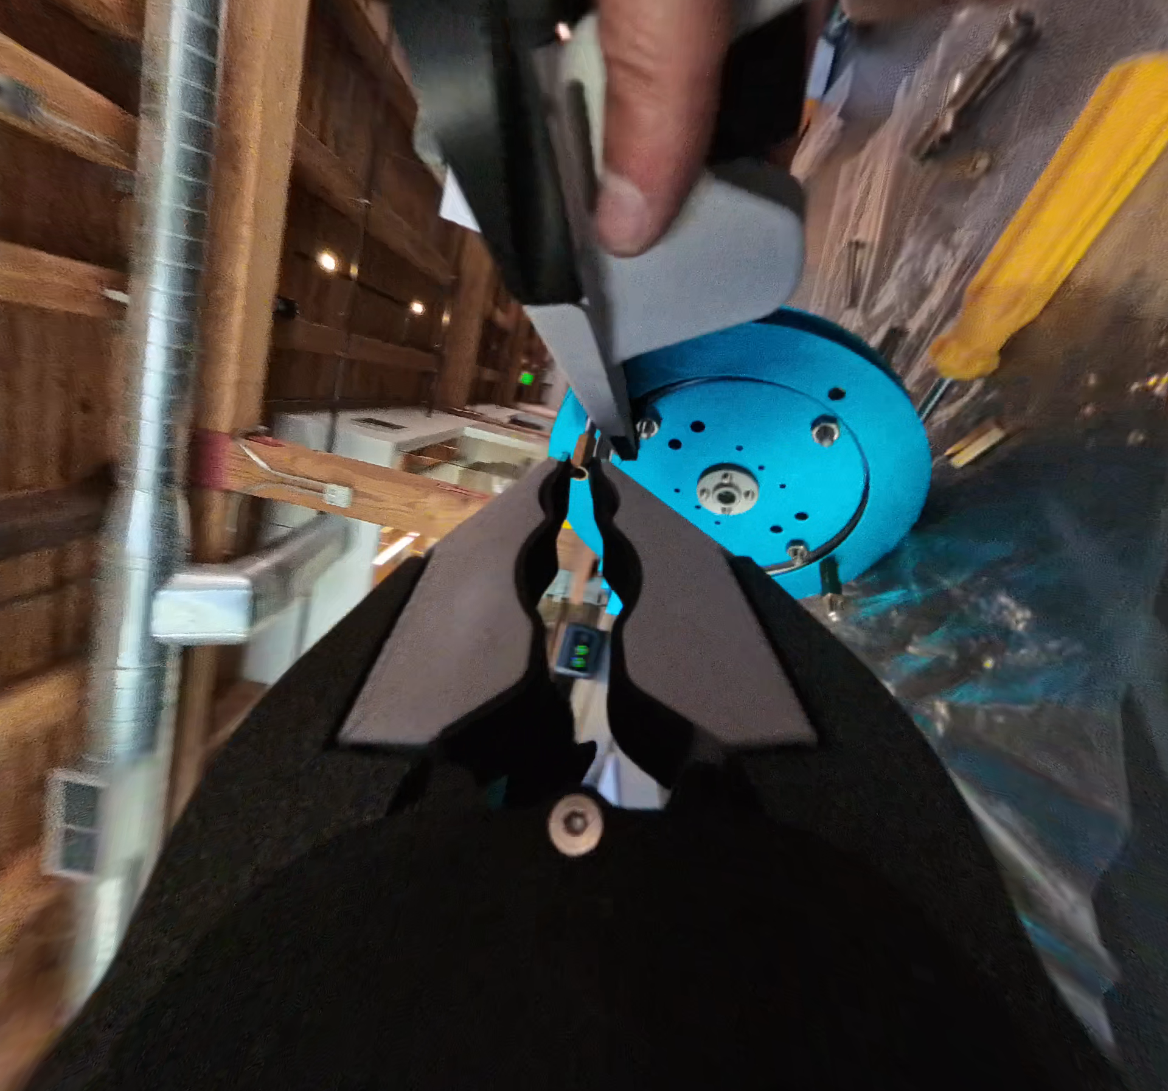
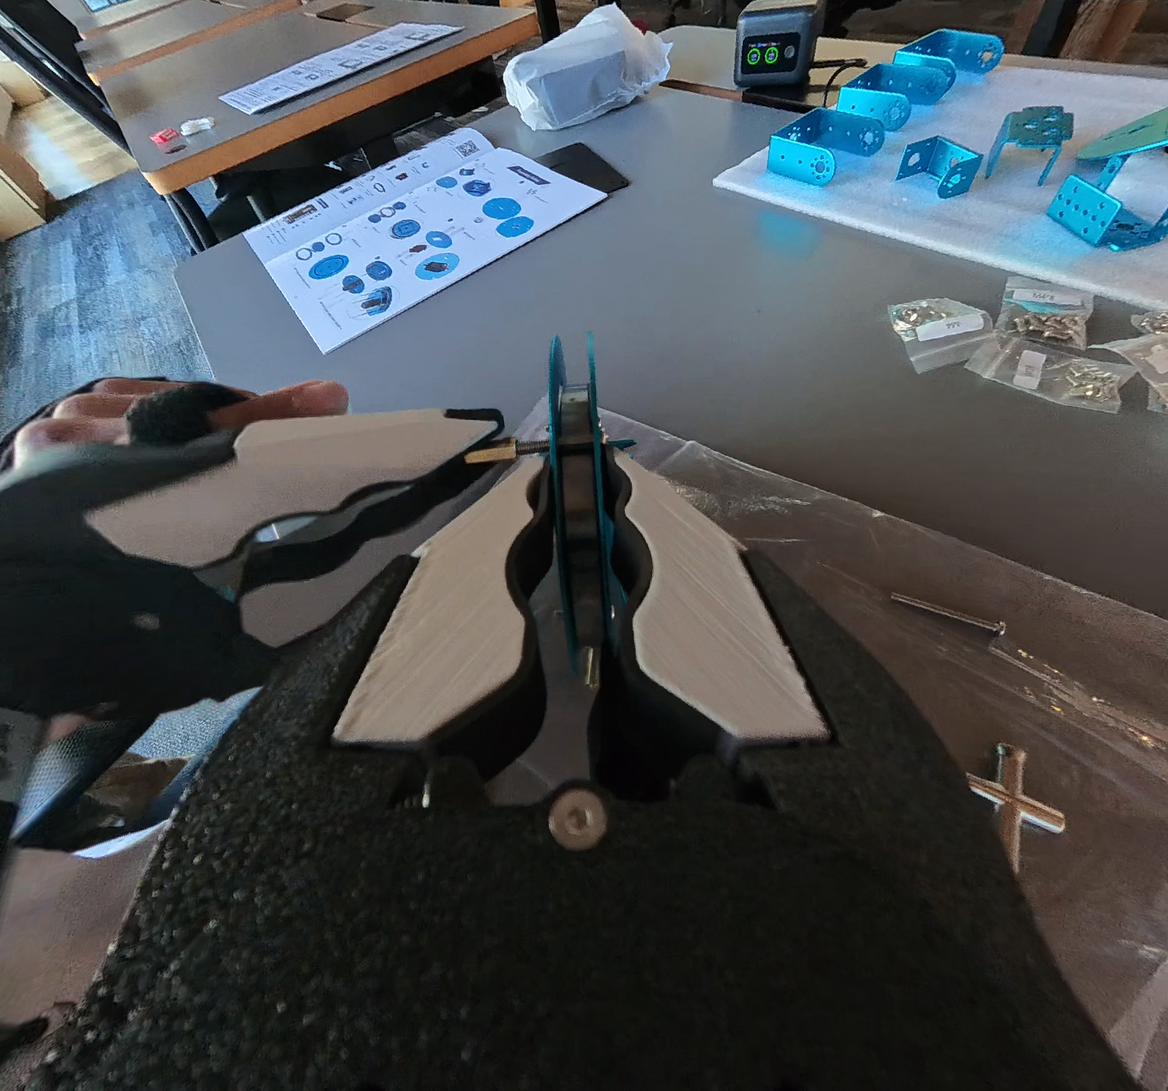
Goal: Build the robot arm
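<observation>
The right gripper [image 2: 572,479] clamps a blue disc assembly [image 2: 574,492] edge-on above a grey table [image 2: 727,327]; the left gripper [image 2: 499,447] pinches a brass standoff [image 2: 490,450] at its screw. Nearby lie a manual [image 2: 417,232], blue brackets [image 2: 885,106] and screw bags [image 2: 1043,333]. Only the left wrist view shows the disc's holed face [image 1: 752,479] and a yellow-handled screwdriver [image 1: 1062,220].

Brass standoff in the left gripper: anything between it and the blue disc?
Nothing visible. The brass standoff, pinched at the left gripper tips, points its threaded end at the blue disc assembly, which the right gripper clamps on edge.
</observation>
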